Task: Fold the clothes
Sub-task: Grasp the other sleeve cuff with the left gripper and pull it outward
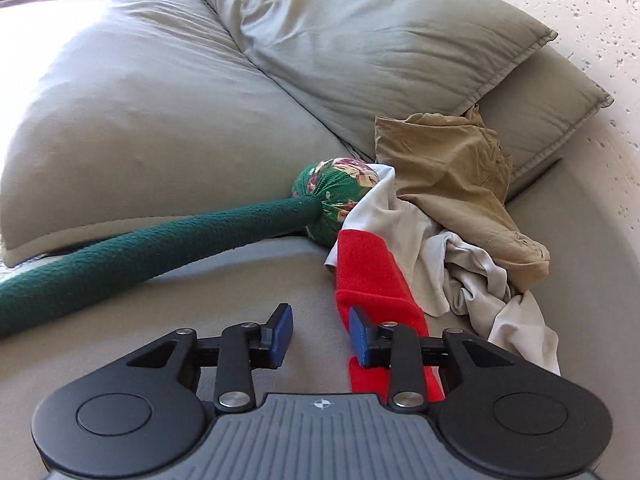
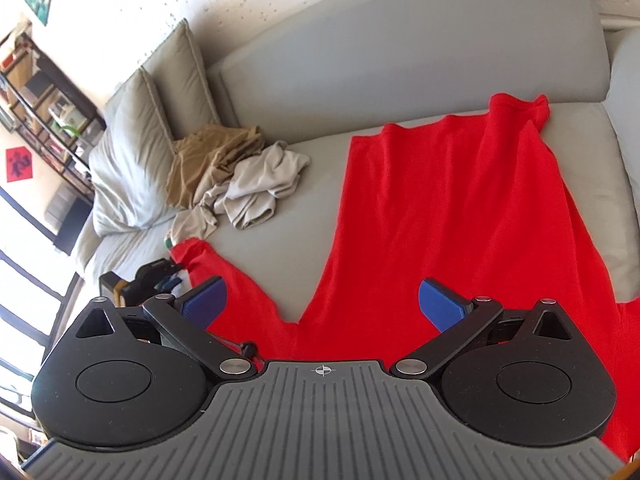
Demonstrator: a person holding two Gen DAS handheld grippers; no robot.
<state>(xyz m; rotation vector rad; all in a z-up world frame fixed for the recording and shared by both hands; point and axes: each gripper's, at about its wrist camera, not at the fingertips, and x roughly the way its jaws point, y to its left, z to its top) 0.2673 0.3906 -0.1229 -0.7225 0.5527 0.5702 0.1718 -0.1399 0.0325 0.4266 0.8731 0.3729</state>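
A red long-sleeved garment lies spread flat on the grey sofa seat, one sleeve stretching left. In the left wrist view that red sleeve runs under the right finger of my left gripper, which is open, its jaws apart over bare seat beside the sleeve. My right gripper is wide open and empty, hovering over the garment's body near the sleeve joint. The left gripper also shows in the right wrist view at the sleeve's end.
A crumpled tan garment and a pale grey one lie piled against grey pillows. A green rope toy with a floral ball lies across the seat. The sofa backrest runs behind.
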